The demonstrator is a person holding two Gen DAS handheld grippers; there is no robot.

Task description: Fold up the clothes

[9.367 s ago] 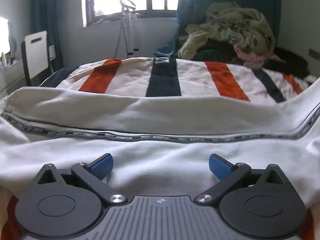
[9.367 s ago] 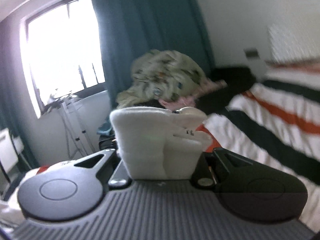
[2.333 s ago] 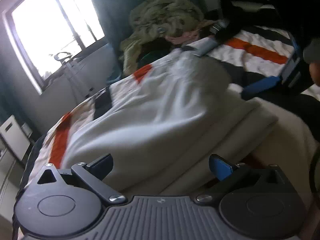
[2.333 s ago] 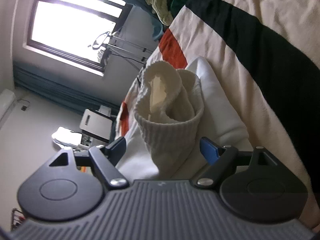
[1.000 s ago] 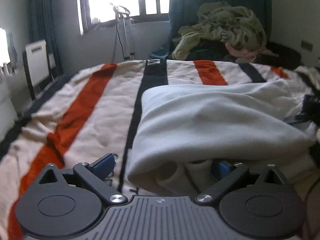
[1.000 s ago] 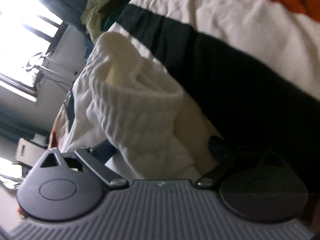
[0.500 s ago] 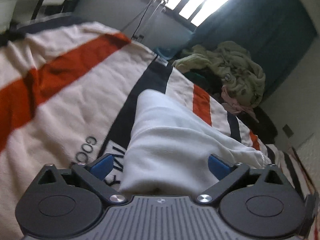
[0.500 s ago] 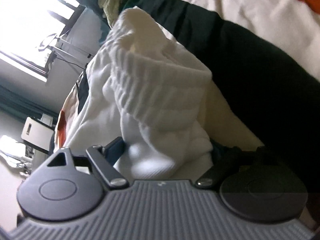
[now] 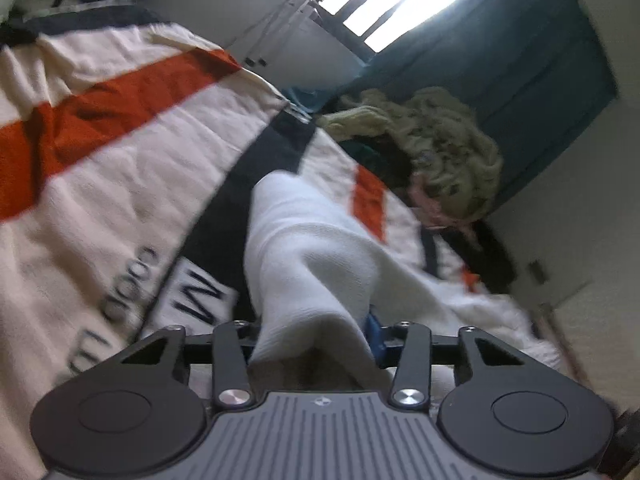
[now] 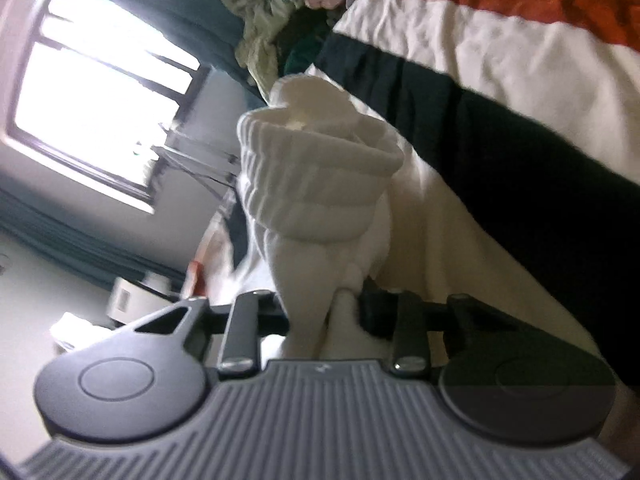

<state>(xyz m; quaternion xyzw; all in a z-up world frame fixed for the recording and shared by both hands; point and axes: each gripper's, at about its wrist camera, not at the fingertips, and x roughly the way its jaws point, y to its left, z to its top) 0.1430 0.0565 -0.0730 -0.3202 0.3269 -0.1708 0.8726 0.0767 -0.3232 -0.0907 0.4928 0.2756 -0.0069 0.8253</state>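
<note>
A white garment [image 9: 316,256] lies partly folded on a striped bedspread [image 9: 100,160]. My left gripper [image 9: 316,330] is shut on one bunched end of it, with the cloth rising between the fingers. In the right wrist view my right gripper [image 10: 326,308] is shut on the white garment's [image 10: 316,184] other end, where a ribbed cuff stands up above the fingers. The fingertips of both grippers are mostly hidden by cloth.
The bedspread [image 10: 500,80] has white, orange and black stripes. A heap of other clothes [image 9: 432,132] sits at the far end of the bed, also in the right wrist view [image 10: 272,12]. Teal curtains [image 9: 500,60] and a bright window [image 10: 92,80] lie beyond.
Both grippers were open around the white garment half a second ago and have now closed on it. The left view has tilted and moved closer to the cloth.
</note>
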